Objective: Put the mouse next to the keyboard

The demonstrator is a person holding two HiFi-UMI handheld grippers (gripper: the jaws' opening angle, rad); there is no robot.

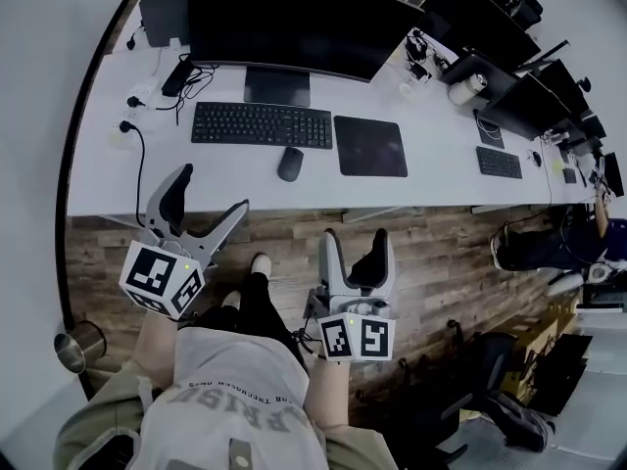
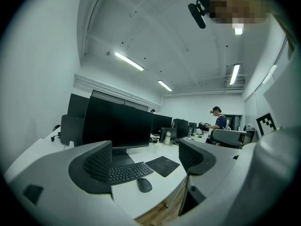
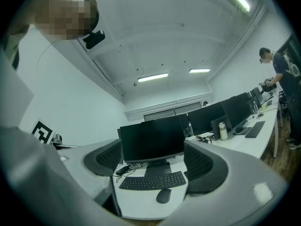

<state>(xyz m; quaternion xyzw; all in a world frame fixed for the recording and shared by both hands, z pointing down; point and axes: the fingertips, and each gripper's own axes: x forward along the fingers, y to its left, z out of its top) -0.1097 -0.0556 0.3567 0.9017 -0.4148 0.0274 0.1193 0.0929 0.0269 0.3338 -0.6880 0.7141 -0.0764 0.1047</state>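
- Both grippers are held back over the wooden floor (image 1: 284, 231), short of the desk. The right gripper (image 1: 356, 245) has its jaws apart with nothing between them. The left gripper (image 1: 211, 200) also has its jaws spread wide and holds nothing.
- Just ahead of the jaws is the front edge of the desk (image 1: 220, 179). Whichever gripper goes in should pass above that edge rather than travel level with it.
- Next comes the mouse (image 1: 290, 164). In the right gripper view it lies low in the gap between the jaws, a little towards the right jaw. In the left gripper view it also lies low, roughly midway between the jaws. The right gripper looks the better aligned, so I would use it.
- The mouse shell is dark, smooth and rounded, and I judge it likely to slip. It is best to come down from above with one jaw on each long flank, grip low on the sides, close gently and lift only slightly.
- Right behind the mouse is the keyboard (image 1: 262, 124), with a small gap between the mouse and the near right corner. The far side of the jaws should stay clear of the keys.
- Beyond the jaws and to the right is the mouse pad (image 1: 370, 146). The bare strip between the pad and the keyboard's right end seems the natural place to set the mouse down.
- Farthest off is the monitor (image 1: 294, 18), which plays no part in this step.
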